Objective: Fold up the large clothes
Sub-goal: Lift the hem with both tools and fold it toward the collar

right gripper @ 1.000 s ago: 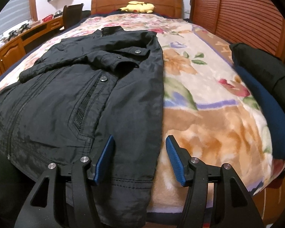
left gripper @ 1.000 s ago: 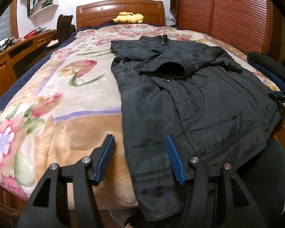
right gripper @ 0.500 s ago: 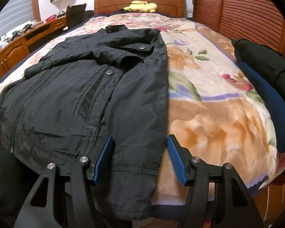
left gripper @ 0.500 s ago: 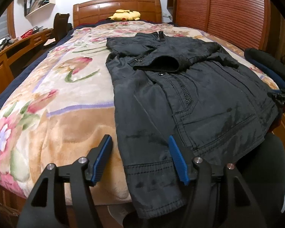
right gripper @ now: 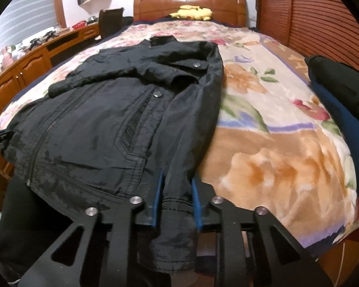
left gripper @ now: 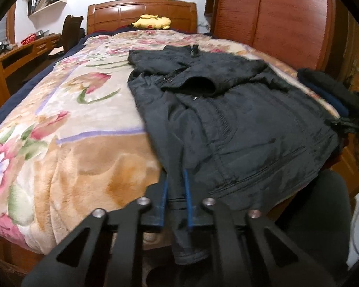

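Across the middle of both views lies a black jacket (left gripper: 239, 129) (right gripper: 122, 119), spread front-up on a bed, its collar toward the headboard and its hem hanging over the near edge. One sleeve is folded across the chest, the cuff opening dark at the centre of the left view. A zip runs down the front, and a mesh-edged pocket slants beside a metal snap in the right view.

At the bottom centre of the left view, the left tongs (left gripper: 176, 186) have just been closing and now pinch the jacket's lower corner, the cloth bunched between the blue pads. At the bottom centre of the right view, the right tongs (right gripper: 177, 191) have likewise just been closing and grip the opposite hem corner, a thick fold of fabric filling the narrow gap between the pads.

Under the jacket is a flowered blanket (left gripper: 71, 143) (right gripper: 275, 148) in peach, pink and cream, covering the bed (left gripper: 141, 12) up to its wooden headboard. A yellow plush toy (left gripper: 153, 22) (right gripper: 191, 12) rests at the top, by the headboard. Dark folded clothes (right gripper: 342, 100) sit at the right edge of the right view. A wooden worktop (left gripper: 16, 55) runs along the left side, and slatted wardrobe doors (right gripper: 323, 19) fill the upper right.
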Available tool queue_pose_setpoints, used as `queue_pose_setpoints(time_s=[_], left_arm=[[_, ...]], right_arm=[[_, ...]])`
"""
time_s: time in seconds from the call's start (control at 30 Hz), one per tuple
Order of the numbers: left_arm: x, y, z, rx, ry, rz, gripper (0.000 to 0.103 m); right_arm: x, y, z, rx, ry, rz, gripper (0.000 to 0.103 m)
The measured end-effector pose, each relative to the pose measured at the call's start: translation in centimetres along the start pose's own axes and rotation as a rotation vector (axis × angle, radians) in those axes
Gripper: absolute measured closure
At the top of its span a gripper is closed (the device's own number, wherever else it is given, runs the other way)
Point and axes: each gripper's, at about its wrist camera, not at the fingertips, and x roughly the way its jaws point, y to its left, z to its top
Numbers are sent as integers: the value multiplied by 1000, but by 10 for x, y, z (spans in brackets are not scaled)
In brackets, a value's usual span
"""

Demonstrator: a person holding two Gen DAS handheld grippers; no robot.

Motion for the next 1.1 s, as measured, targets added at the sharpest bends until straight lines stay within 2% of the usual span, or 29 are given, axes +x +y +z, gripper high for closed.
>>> queue_pose_setpoints(time_s=[0.17, 0.37, 0.73, 0.9, 1.1], left_arm=[[-27, -8, 15, 14, -88, -3, 100], [-59, -21, 45, 55, -195, -1, 101], [-114, -16, 89, 74, -337, 8, 102], [-145, -15, 109, 90, -403, 39, 102], [-177, -16, 127, 118, -463, 54, 102]], right_arm=[[-20, 1, 9, 13, -92, 36, 96], [-46, 7, 38, 17, -176, 46, 98], [-100, 19, 92, -38, -310, 20, 99], [-133, 25, 113, -60, -381, 10, 99], [-163, 33, 131, -107, -408, -26, 99]])
